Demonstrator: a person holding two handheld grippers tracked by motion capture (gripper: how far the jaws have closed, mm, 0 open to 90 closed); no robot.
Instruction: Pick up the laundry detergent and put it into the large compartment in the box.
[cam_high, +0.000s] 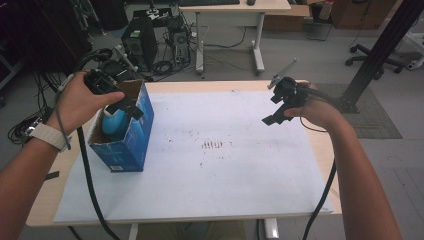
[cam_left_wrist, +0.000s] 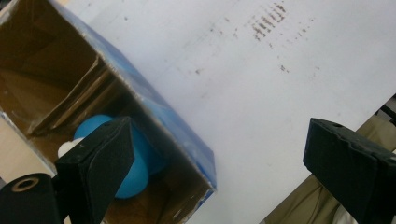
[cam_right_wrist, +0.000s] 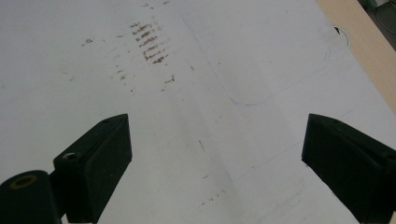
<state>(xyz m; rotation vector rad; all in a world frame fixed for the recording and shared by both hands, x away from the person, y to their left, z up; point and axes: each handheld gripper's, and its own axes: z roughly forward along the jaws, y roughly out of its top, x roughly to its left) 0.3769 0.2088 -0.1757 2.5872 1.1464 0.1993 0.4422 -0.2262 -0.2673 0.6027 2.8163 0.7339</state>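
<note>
Left claw (cam_high: 125, 107): released, jaws wide, hovering over the blue box (cam_high: 131, 142) mouth.
Blue ball (cam_left_wrist: 133, 161): inside the box, directly below, nearer this claw.
Right claw (cam_high: 275, 112): released, far right, over the bare counter (cam_high: 225, 175).

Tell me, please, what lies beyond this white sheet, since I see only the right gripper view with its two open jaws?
Observer: An open blue cardboard box stands on the left part of the sheet, far from the right claw.
Operator: Is anything inside it?
Observer: Yes, a light blue rounded object lies at the bottom; I cannot tell what it is.
Operator: Where is the other claw?
Observer: The left claw hangs over the box opening, jaws spread wide, gripping nothing.
</note>
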